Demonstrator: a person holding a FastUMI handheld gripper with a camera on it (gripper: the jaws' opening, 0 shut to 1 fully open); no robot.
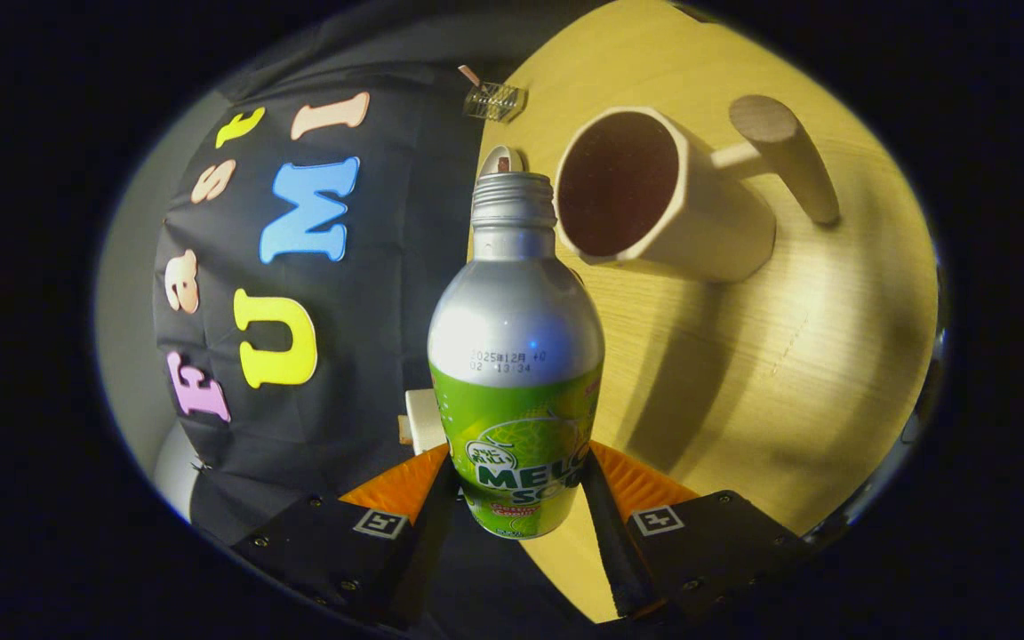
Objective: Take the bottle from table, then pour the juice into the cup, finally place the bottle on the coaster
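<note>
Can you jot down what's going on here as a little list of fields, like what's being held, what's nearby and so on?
held: bottle, between the fingers, which press on both its sides
gripper: shut on the bottle
bottle top: cap off, neck open
bottle pose: tipped, neck towards the cup
cup: pale, with a wooden handle, on the table, just beyond the bottle's neck
pouring: no juice seen flowing

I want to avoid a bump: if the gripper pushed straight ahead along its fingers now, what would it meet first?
The gripper is shut on the bottle, whose open neck points ahead. The bottle's neck would probably reach the cup rim first, or just miss it beside; depth is unclear.
</note>
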